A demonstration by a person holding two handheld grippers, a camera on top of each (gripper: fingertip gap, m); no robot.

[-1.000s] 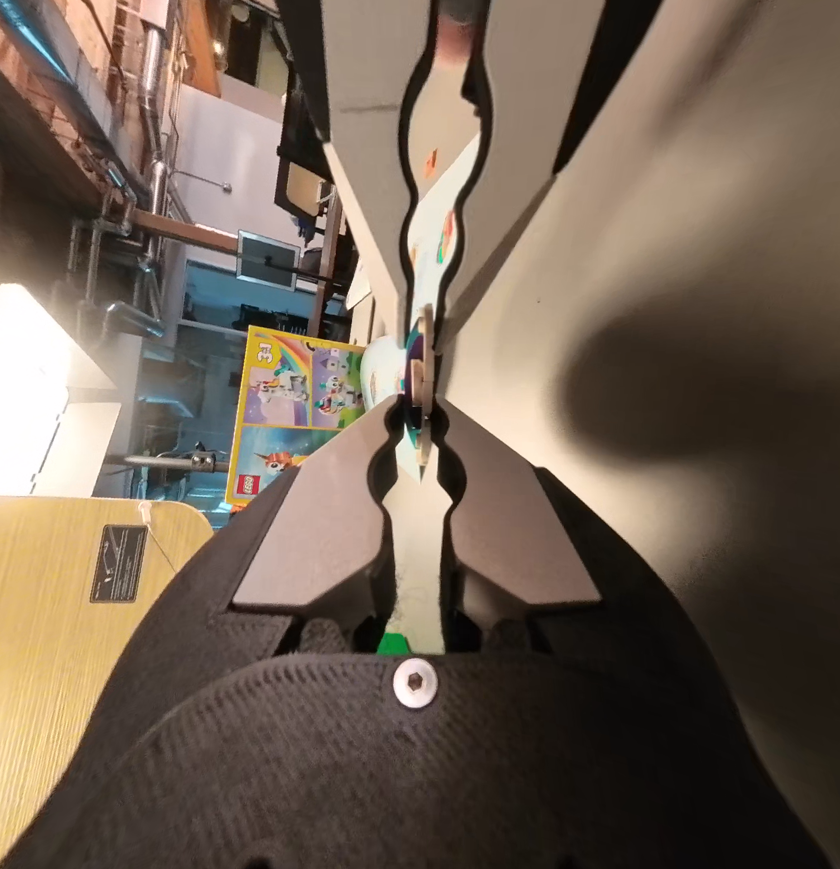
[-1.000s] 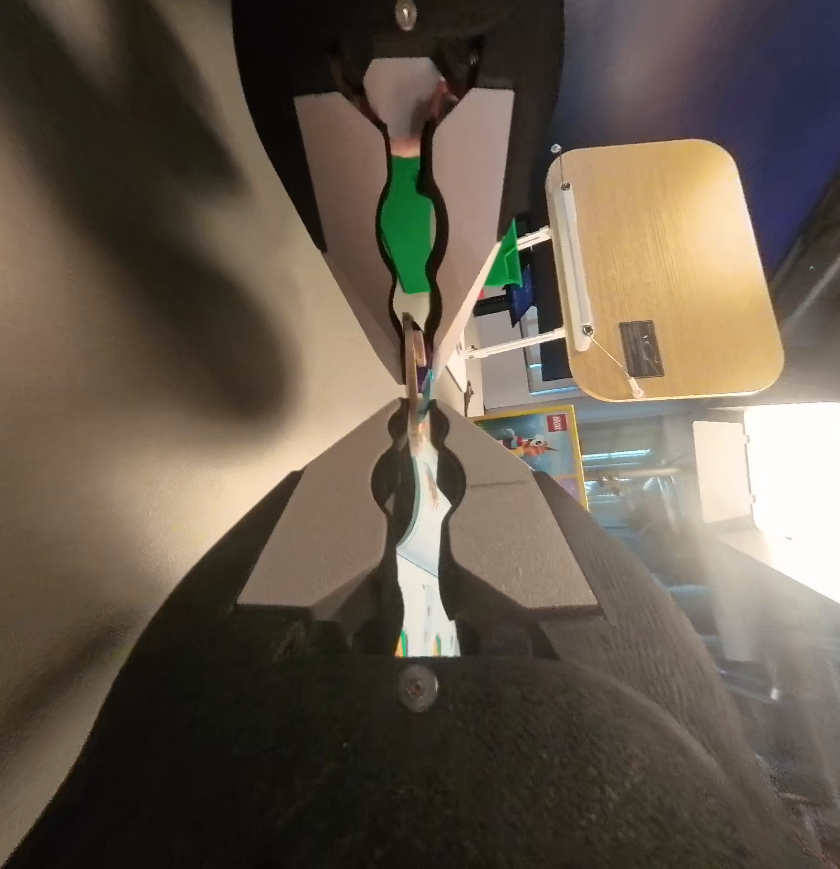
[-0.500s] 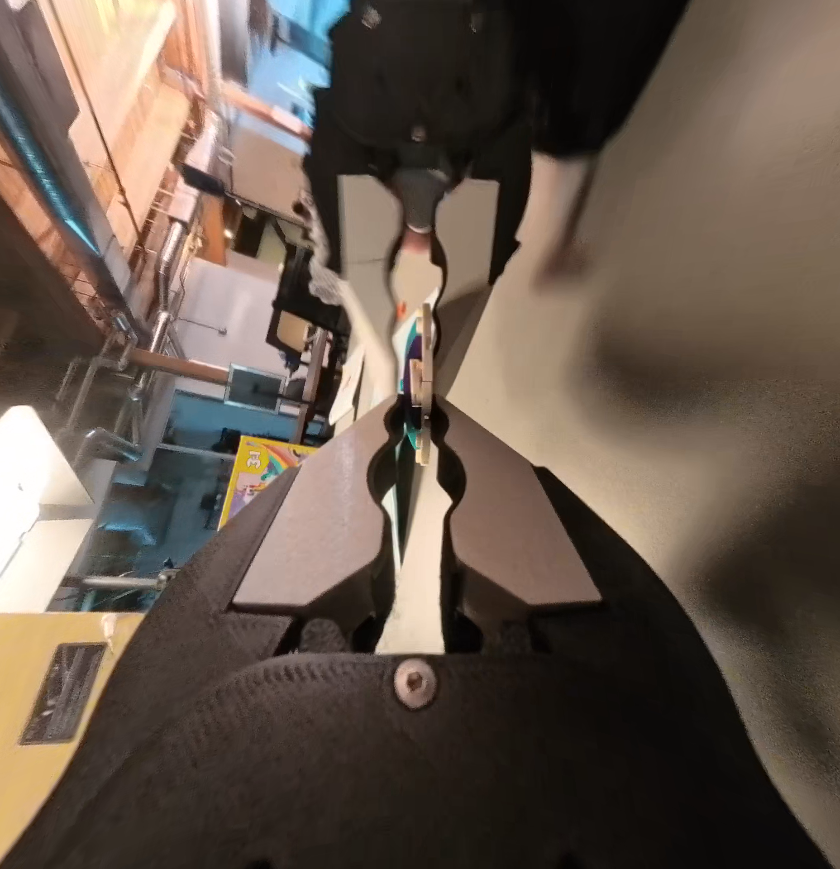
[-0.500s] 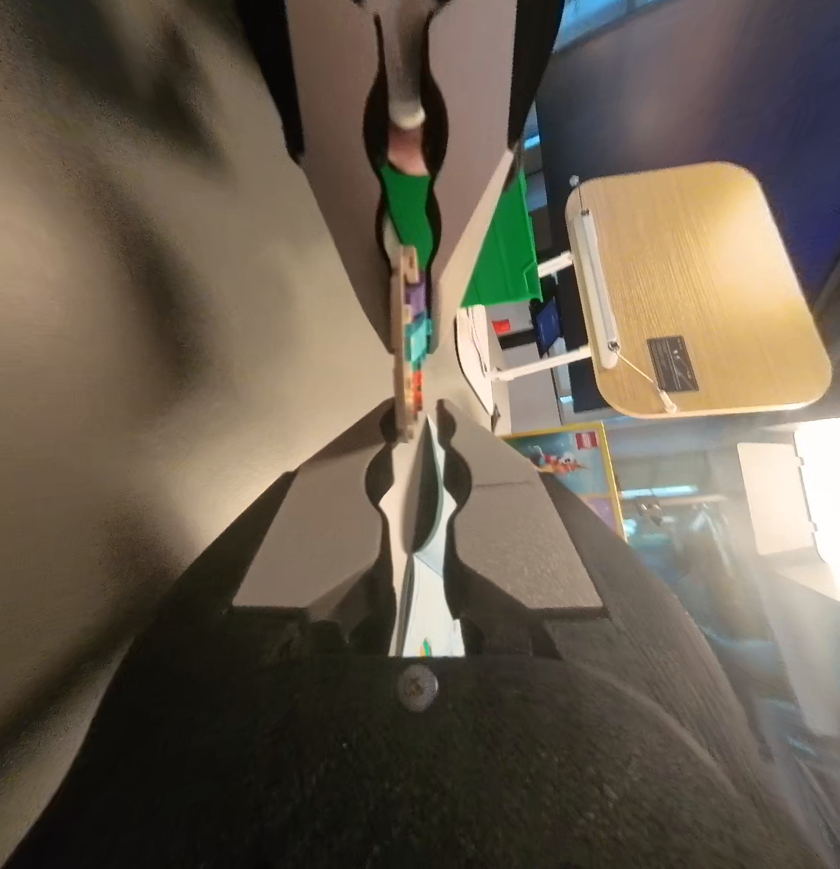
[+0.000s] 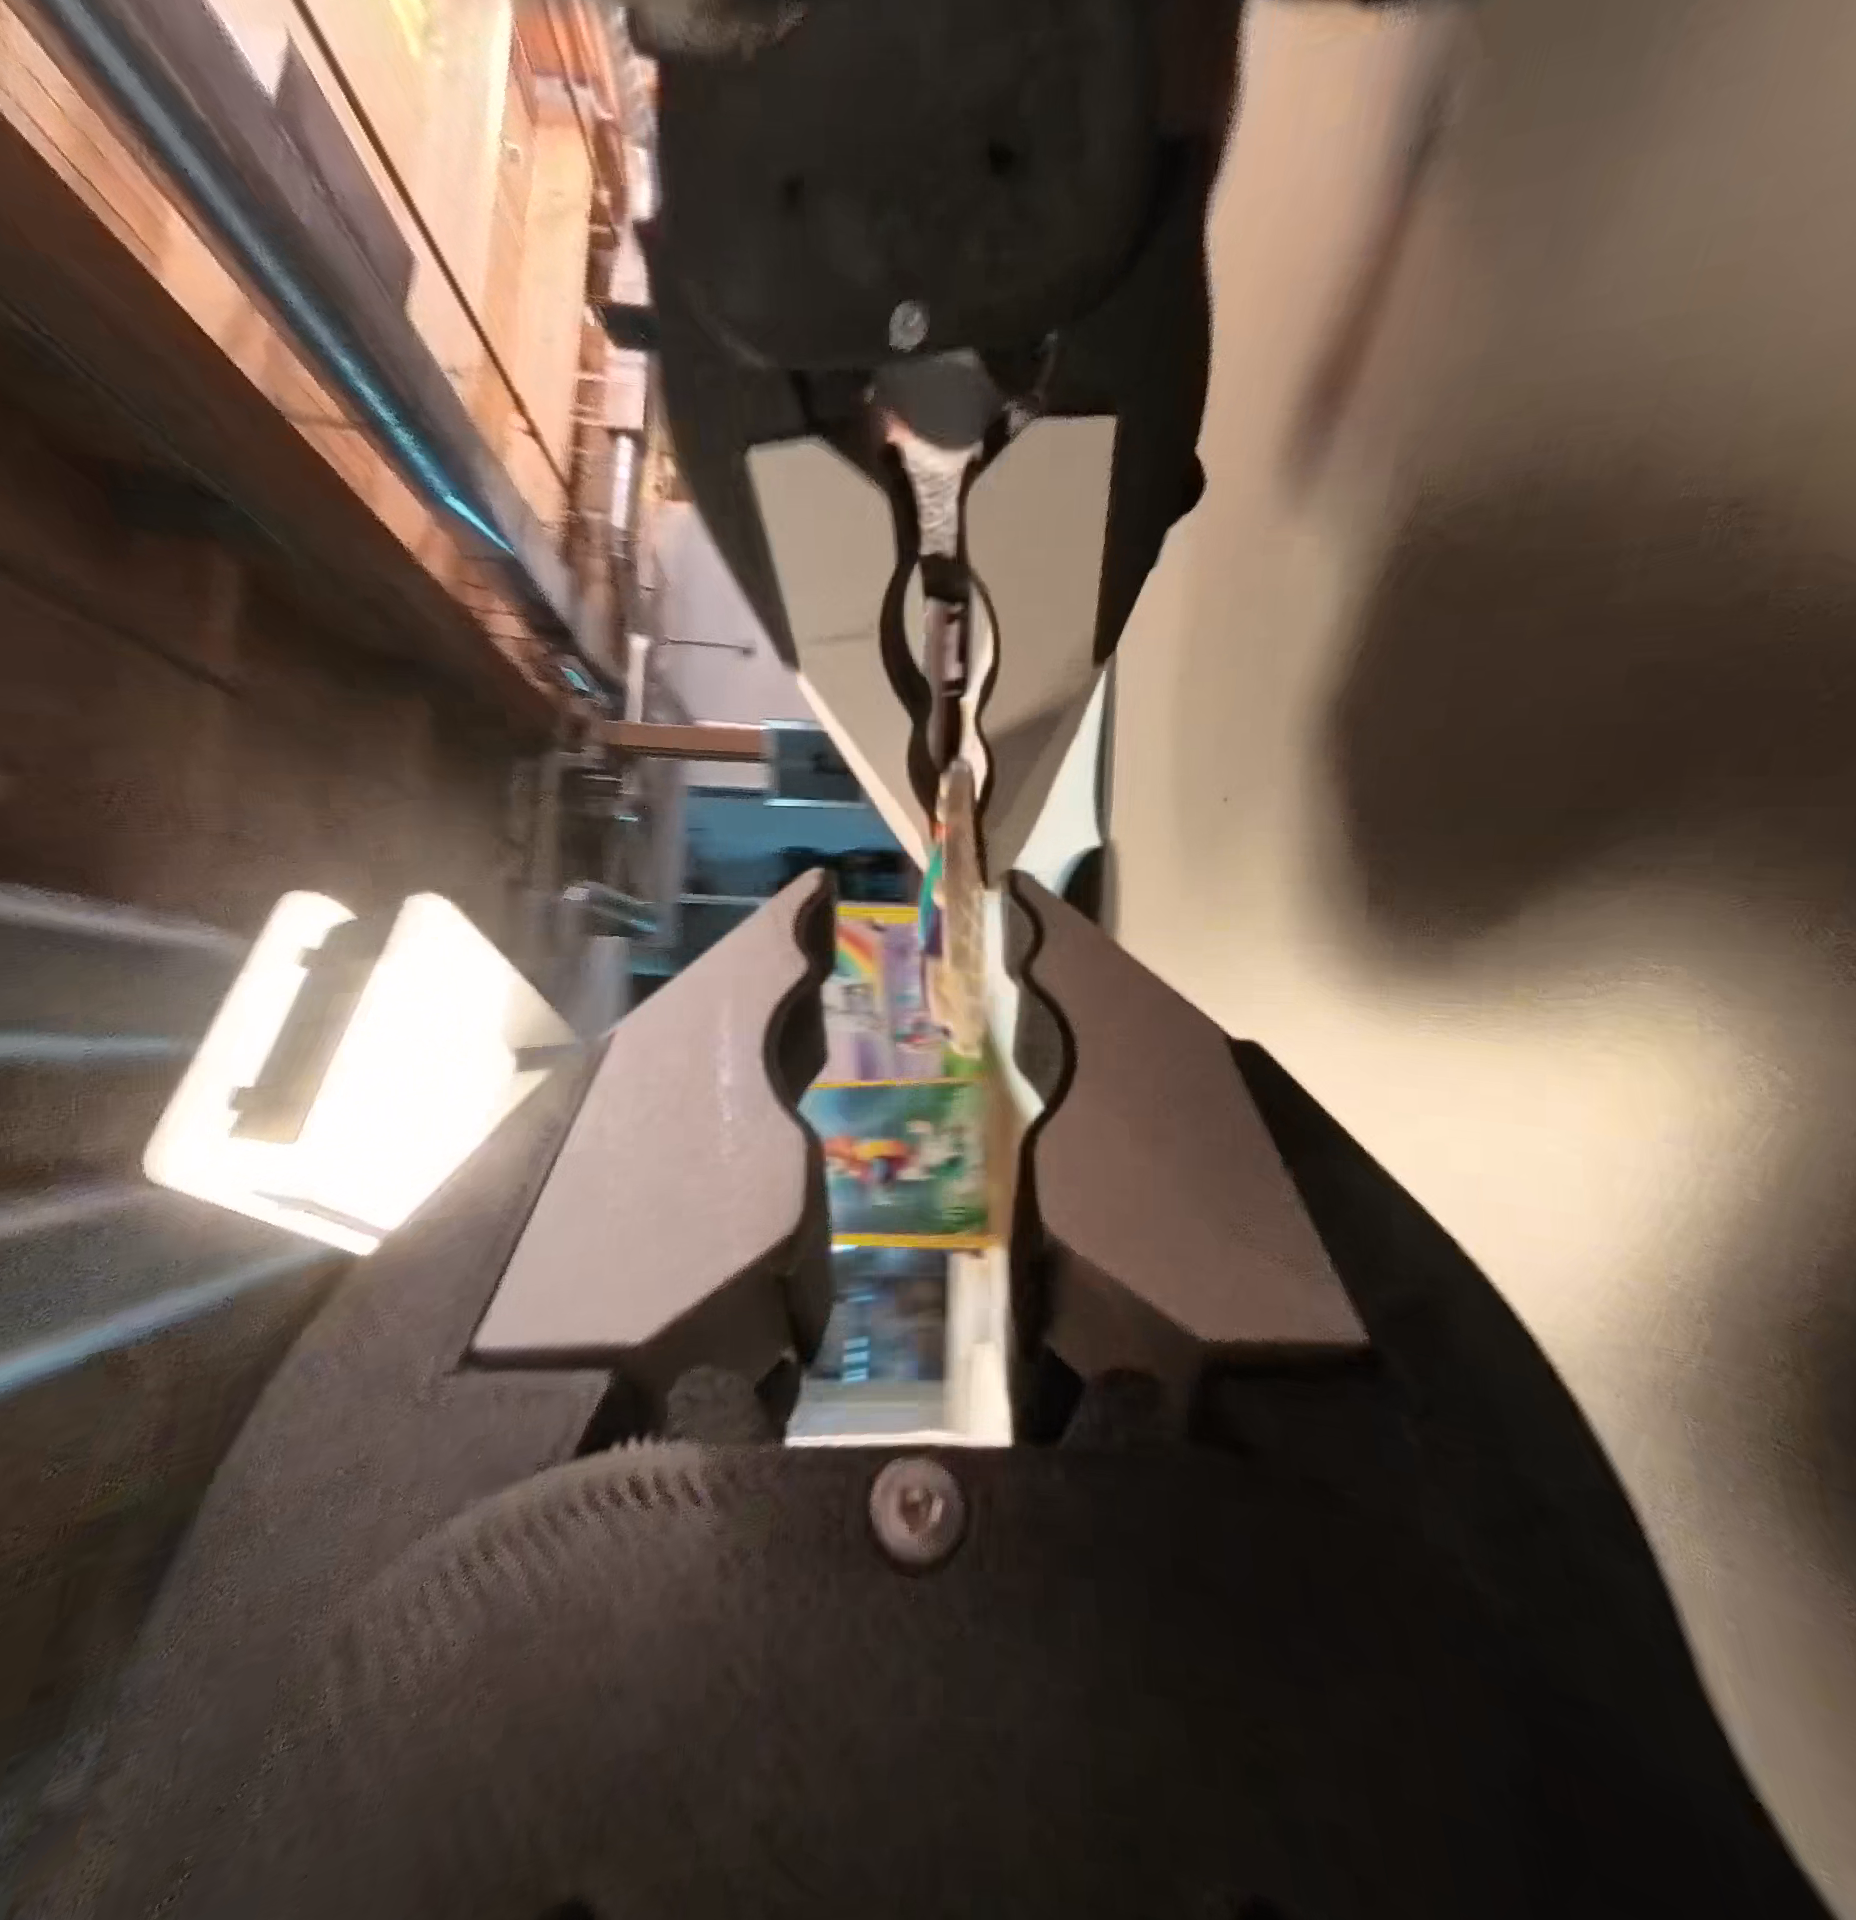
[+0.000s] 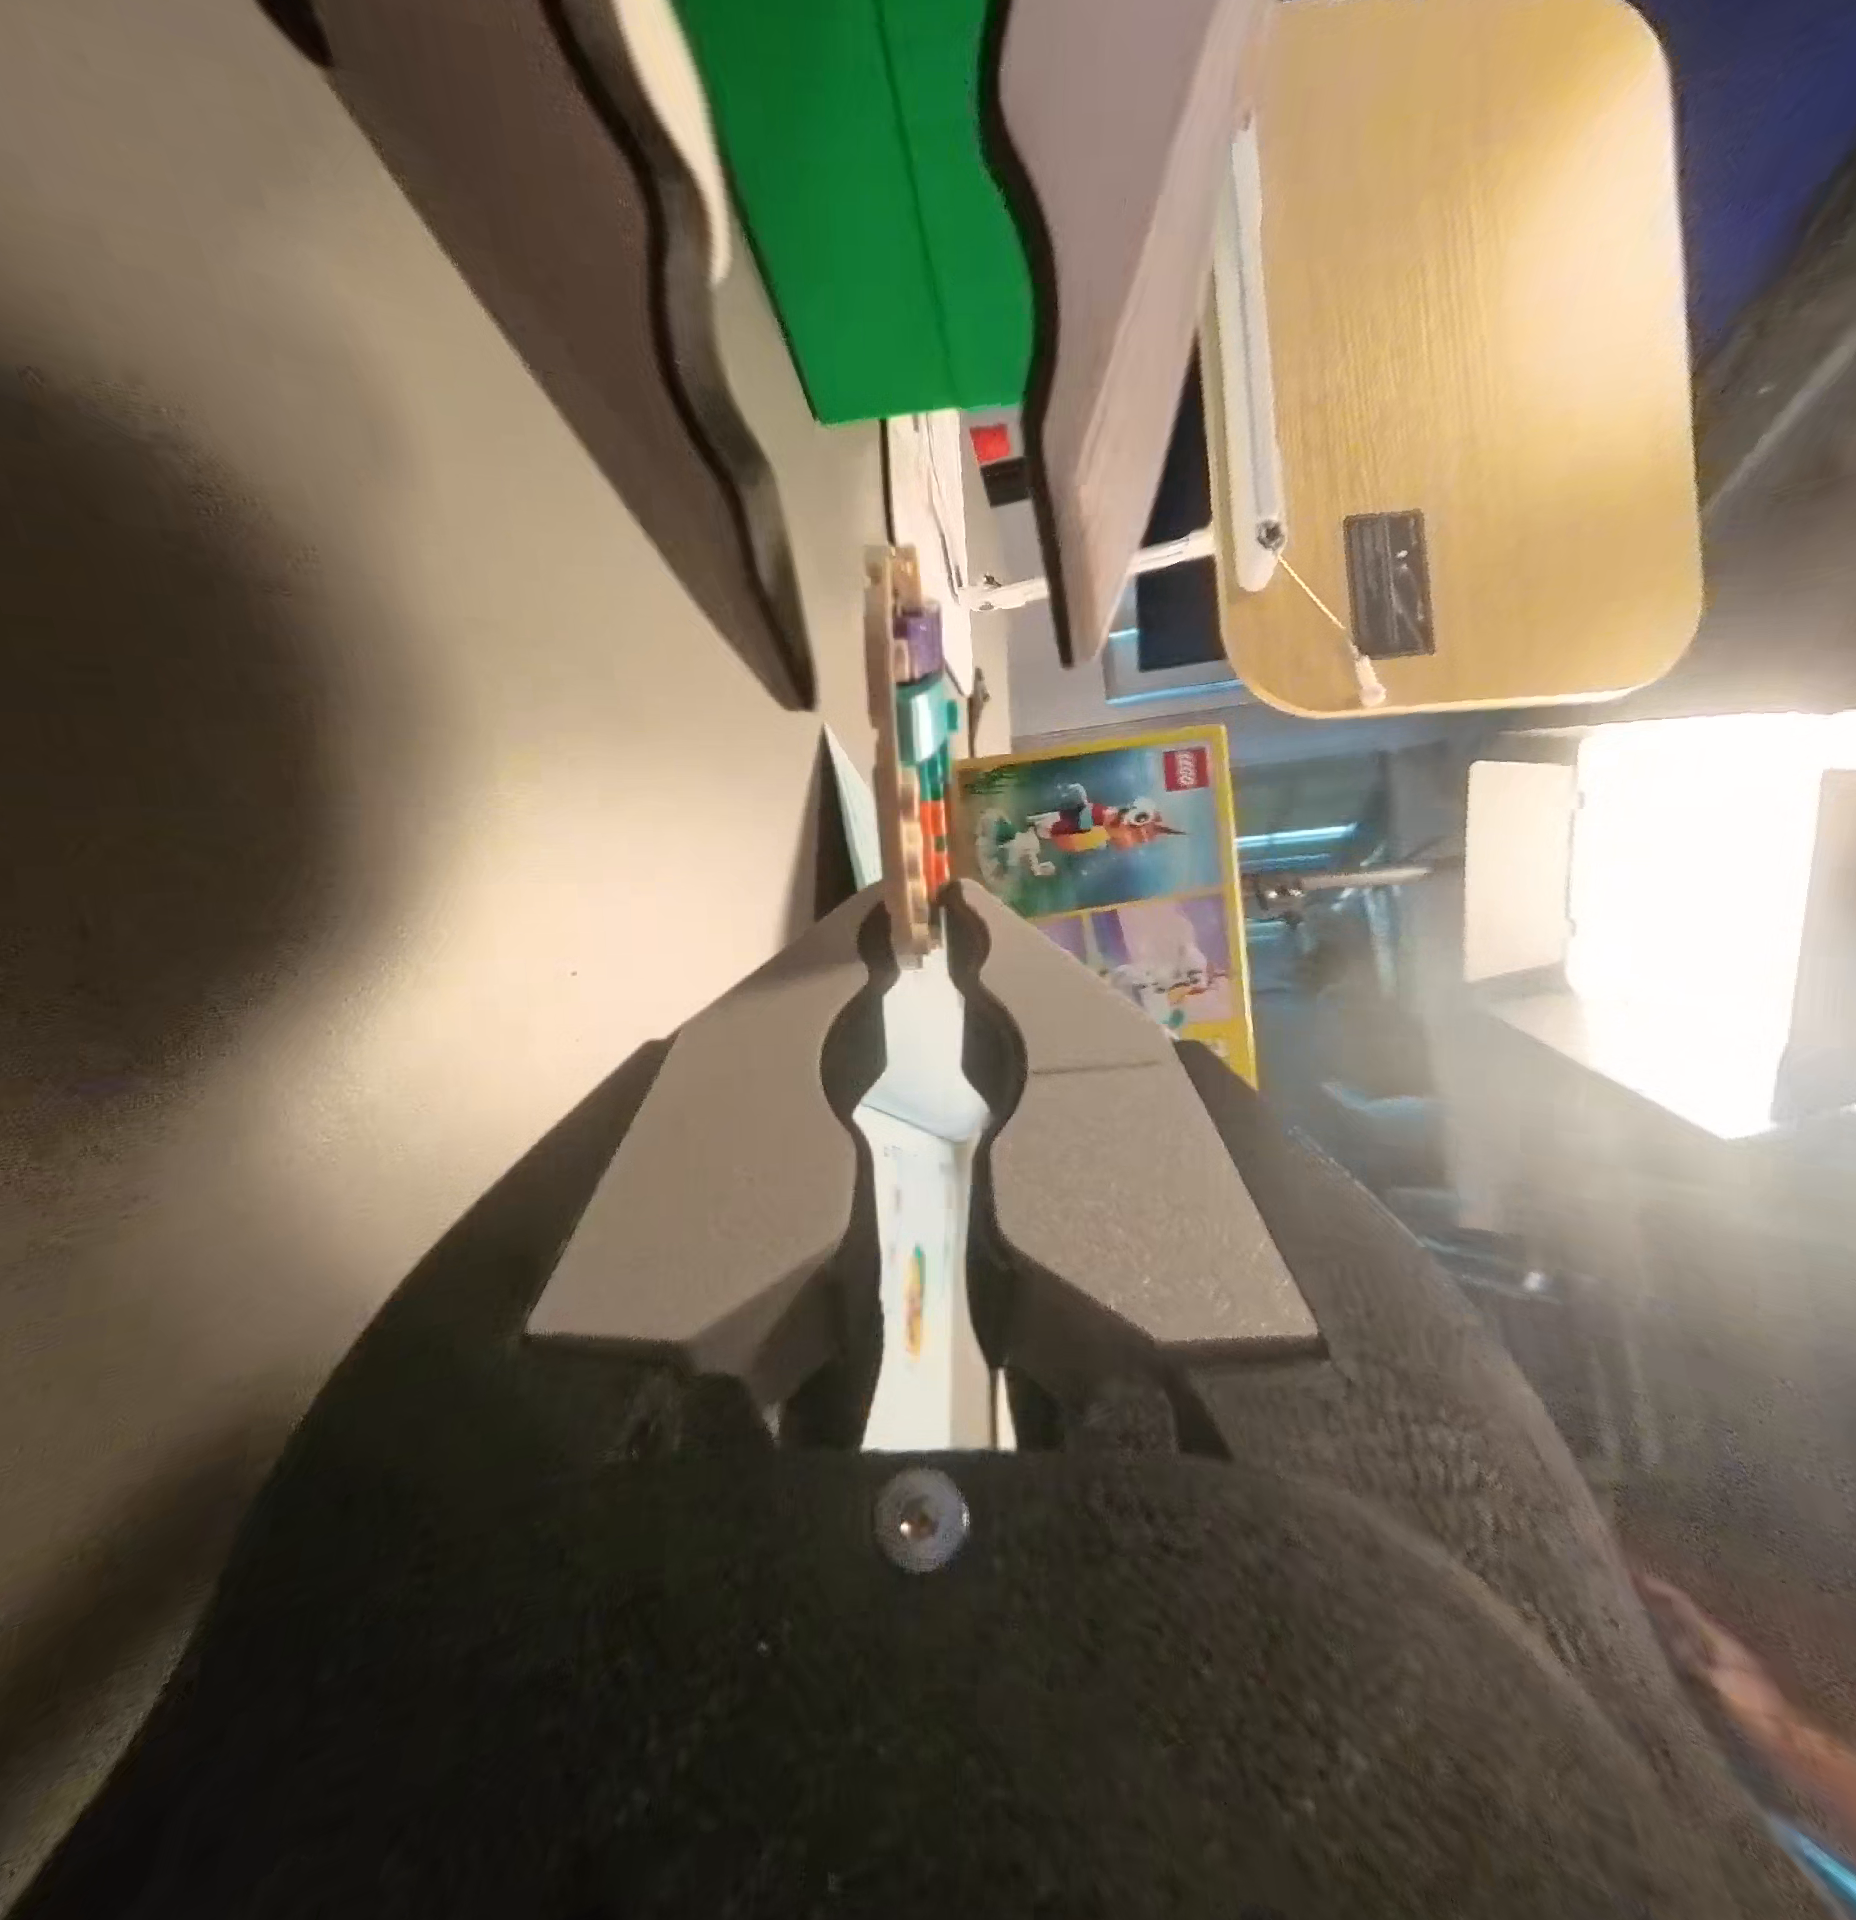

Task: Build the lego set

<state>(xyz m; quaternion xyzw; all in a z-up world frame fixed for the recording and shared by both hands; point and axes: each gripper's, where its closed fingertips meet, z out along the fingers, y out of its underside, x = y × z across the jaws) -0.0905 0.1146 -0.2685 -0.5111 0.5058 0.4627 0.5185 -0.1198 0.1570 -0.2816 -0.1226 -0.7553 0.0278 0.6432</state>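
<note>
Tan lego plate (image 6: 896, 790) with purple, teal and orange bricks now pinched only by right gripper (image 6: 919, 914), at its lower end. Released by left gripper (image 5: 916, 904), whose fingers, clamped on it a second ago, now stand spread just short of it. Beyond: yellow lego box (image 6: 1111, 883), white table (image 6: 384, 727).

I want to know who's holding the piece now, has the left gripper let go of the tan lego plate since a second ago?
Yes. The left gripper now stands open, clear of the tan plate, which the right gripper alone clamps.
</note>
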